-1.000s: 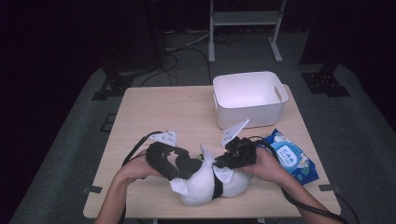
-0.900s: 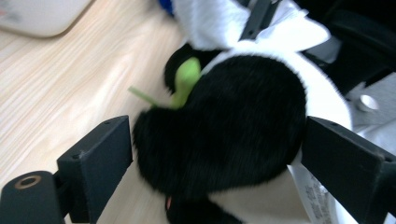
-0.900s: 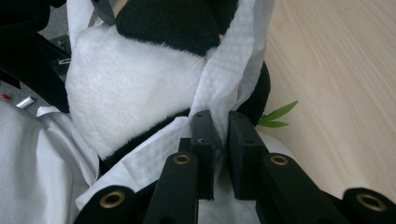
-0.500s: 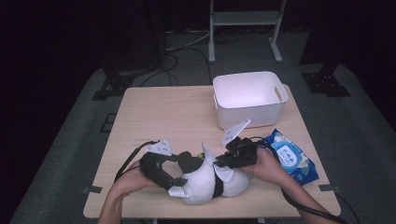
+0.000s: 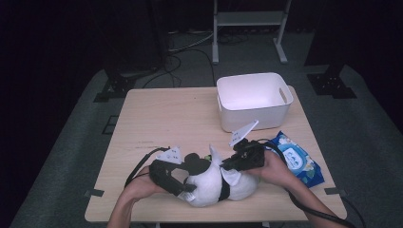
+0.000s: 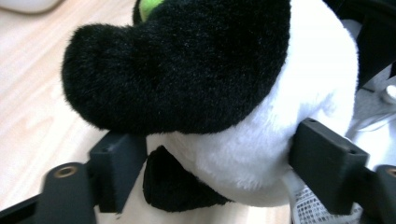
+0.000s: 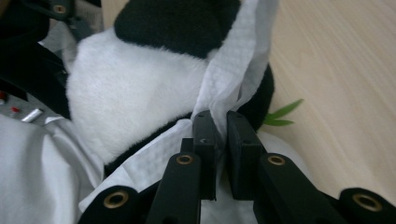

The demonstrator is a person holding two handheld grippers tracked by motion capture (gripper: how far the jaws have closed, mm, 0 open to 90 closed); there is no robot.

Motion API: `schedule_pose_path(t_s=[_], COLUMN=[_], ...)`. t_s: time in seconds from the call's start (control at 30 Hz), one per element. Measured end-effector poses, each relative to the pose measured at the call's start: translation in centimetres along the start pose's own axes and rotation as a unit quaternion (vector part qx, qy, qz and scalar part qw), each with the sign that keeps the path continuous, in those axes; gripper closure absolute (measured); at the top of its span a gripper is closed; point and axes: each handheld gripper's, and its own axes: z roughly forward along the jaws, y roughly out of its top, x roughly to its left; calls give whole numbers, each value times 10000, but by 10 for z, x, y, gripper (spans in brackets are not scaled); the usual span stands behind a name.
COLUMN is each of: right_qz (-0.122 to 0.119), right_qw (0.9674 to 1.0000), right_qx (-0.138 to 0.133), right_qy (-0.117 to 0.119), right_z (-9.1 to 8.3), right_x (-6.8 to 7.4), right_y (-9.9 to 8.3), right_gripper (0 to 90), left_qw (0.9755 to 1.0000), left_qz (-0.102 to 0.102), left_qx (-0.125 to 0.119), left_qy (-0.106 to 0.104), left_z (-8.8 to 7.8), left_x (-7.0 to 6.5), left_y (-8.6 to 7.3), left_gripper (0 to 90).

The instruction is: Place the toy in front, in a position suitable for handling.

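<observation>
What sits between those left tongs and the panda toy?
Nothing visible: the left tongs have just been closing, and their jaws straddle the panda toy and touch its white fur on both sides.

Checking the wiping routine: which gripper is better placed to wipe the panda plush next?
Right. The right gripper is shut on the white wipe, which lies against the panda plush. The left gripper, jaws just closing, straddles the plush, probably to steady it.
</observation>
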Motion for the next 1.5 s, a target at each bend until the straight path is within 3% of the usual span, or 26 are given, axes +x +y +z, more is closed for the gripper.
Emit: schedule_pose_path(t_s=[0.1,0.33,0.4,0.5,0.67,0.97,1.1,1.3,1.5], right_qz=[79,96,63,-7,-121,-298,-355,-526,-422], right_qw=[9999,9999,9999,10000,9998,9993,9990,9983,9989], right_qx=[-58,-94,-87,-92,-148,-172,-225,-225,-219], right_qy=[125,43,-2,10,-34,-146,-130,-140,-40], right_z=[0,2,5,9,11,20,22,27,24], right_x=[-2,-3,-3,-1,3,13,13,17,15], right_y=[-3,-3,-1,3,5,11,12,14,13], right_gripper=[835,843,843,843,842,842,842,842,841], left_qw=[9997,9974,9978,9987,9995,9996,9992,9989,9976], left_qz=[214,547,468,256,-58,-215,-340,-452,-688], left_qx=[-39,-16,41,128,69,22,-129,14,50], left_qy=[137,469,460,415,293,177,145,134,0], left_z=[1,0,-1,-5,-18,-26,-30,-25,-21], left_x=[4,9,11,13,16,14,16,17,18], left_y=[2,9,8,4,-1,4,6,8,3], left_gripper=[291,389,390,316,224,162,130,64,49])
